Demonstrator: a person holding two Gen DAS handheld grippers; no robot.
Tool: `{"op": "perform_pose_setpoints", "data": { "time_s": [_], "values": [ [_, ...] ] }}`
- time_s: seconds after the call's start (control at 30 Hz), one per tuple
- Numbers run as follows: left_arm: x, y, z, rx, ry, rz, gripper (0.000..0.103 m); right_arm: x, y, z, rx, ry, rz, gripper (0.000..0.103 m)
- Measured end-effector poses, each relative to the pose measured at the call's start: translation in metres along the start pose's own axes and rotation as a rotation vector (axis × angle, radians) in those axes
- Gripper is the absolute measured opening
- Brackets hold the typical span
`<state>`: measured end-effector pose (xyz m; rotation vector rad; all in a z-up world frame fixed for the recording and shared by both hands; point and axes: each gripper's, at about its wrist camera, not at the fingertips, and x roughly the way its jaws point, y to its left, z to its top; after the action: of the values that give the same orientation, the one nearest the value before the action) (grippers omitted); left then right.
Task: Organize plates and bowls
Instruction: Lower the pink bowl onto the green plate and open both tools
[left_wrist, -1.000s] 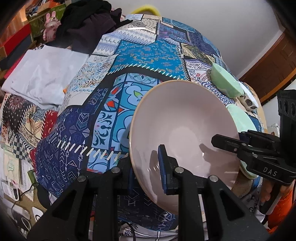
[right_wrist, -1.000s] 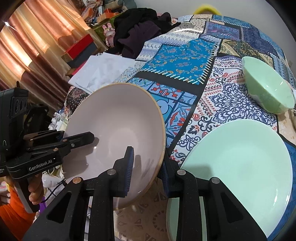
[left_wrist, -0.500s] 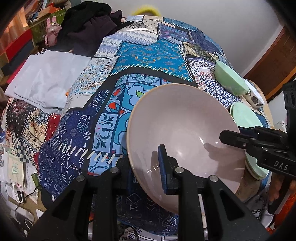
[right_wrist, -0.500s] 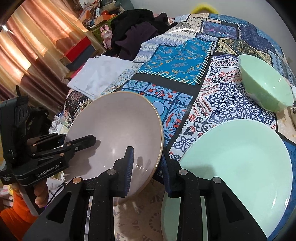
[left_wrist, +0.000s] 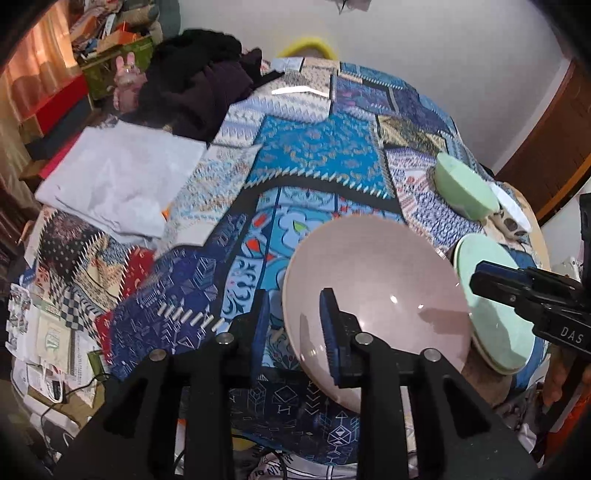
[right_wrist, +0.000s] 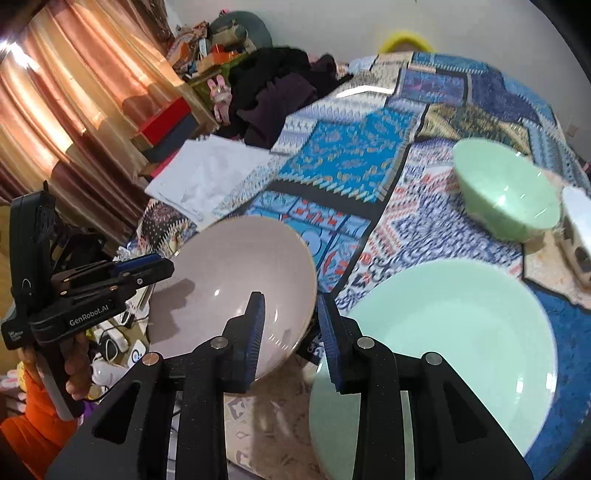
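A pink deep plate (left_wrist: 376, 288) (right_wrist: 236, 280) is tilted at the near edge of the table, just left of a pale green plate (right_wrist: 443, 350) (left_wrist: 491, 314) that lies flat. My left gripper (left_wrist: 295, 306) straddles the pink plate's left rim and its jaws are opening. A gap shows between the outer pad and the rim. At the opposite rim my right gripper (right_wrist: 290, 310) is shut on the pink plate. A green bowl (right_wrist: 506, 192) (left_wrist: 465, 192) stands farther back on the right.
A patchwork cloth (left_wrist: 314, 158) covers the round table. A folded white cloth (left_wrist: 118, 184) and a heap of dark clothes (left_wrist: 199, 96) lie at the far left. A small white ceramic piece (right_wrist: 576, 210) sits beside the green bowl. Clutter and cables lie below the table's near edge.
Both grippers have risen and the pink plate looks smaller in both views. The left gripper's outer pad has come away from the rim. The right gripper's hold looks the same.
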<state>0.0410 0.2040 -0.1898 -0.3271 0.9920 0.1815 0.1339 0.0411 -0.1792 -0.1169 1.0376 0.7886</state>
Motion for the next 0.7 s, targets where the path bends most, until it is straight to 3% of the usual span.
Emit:
{"op": "perform_pose_setpoints", "data": {
  "time_s": [0.07, 0.27, 0.57, 0.7],
  "values": [
    [-0.008, -0.005, 0.005, 0.009, -0.028, 0.002, 0.044, -0.01, -0.002, 0.002, -0.003, -0.024, -0.006, 0.028],
    [-0.03, -0.032, 0.022, 0.069, -0.1, 0.006, 0.058, -0.042, -0.018, 0.008, -0.002, -0.099, -0.043, 0.033],
    [-0.031, -0.088, 0.063, 0.143, -0.125, -0.04, 0.076, -0.094, -0.07, 0.016, 0.054, -0.221, -0.142, 0.046],
    [-0.019, -0.114, 0.082, 0.172, -0.119, -0.055, 0.079, -0.108, -0.1, 0.019, 0.105, -0.26, -0.179, 0.05]
  ]
}}
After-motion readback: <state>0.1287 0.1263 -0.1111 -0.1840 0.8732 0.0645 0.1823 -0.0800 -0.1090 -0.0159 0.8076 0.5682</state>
